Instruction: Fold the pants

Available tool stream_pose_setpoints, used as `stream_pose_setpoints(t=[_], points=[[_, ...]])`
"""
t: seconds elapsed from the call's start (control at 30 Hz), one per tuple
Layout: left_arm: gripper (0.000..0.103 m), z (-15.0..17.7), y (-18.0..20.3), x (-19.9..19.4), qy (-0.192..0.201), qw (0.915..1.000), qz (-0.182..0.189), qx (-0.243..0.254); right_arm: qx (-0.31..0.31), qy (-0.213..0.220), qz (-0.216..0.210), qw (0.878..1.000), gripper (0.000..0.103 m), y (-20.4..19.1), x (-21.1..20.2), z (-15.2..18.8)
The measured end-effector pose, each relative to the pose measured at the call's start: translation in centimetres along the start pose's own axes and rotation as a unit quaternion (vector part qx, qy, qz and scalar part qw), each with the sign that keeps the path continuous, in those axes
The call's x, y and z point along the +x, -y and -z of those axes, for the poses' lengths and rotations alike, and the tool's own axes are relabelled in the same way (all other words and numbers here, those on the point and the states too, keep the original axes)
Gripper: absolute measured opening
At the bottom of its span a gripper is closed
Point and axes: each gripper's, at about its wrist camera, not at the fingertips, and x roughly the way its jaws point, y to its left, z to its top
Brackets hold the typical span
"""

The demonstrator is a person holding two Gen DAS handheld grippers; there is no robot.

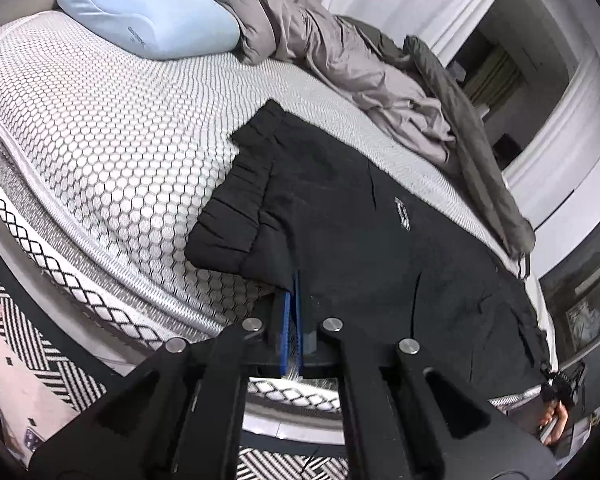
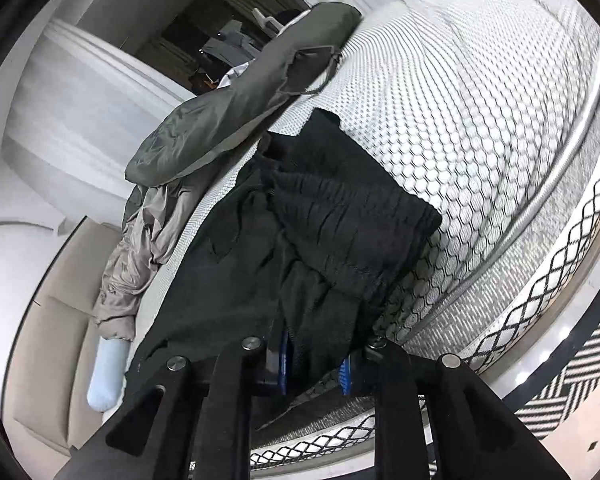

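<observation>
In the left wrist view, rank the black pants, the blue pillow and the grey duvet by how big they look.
1. black pants, though nearest the camera, so flattered.
2. grey duvet, stretching along the far side.
3. blue pillow, clearly the smallest.

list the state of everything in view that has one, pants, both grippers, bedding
black pants: spread on the mattress, one end folded over
left gripper: shut on the pants' near edge
right gripper: jaws around bunched pants fabric, gap visible between the blue pads
grey duvet: crumpled along the far side
blue pillow: lying at the head of the bed
mattress: bare mesh cover
</observation>
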Motion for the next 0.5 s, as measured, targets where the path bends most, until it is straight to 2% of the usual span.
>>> stream_pose_setpoints(t=[0.07, 0.27, 0.43, 0.5], points=[[0.0, -0.5, 0.4, -0.3, 0.011, 0.9999, 0.003, 0.0, 0.001, 0.003, -0.014, 1.0, 0.01, -1.0, -0.2, 0.0], [0.0, -3.9, 2.4, -0.5, 0.042, 0.999, 0.011, -0.007, -0.019, 0.046, -0.026, 0.998, 0.008, -4.8, -2.6, -1.9], [0.0, -9.1, 5.2, 1.4, 0.049, 0.9987, 0.003, 0.009, -0.04, 0.048, -0.016, 0.998, 0.008, -9.9, 0.0, -6.7], [0.0, -12.0, 6.5, 3.6, 0.045, 0.9989, -0.008, 0.015, -0.048, 0.048, -0.008, 0.998, 0.008, -11.7, 1.7, -9.4]])
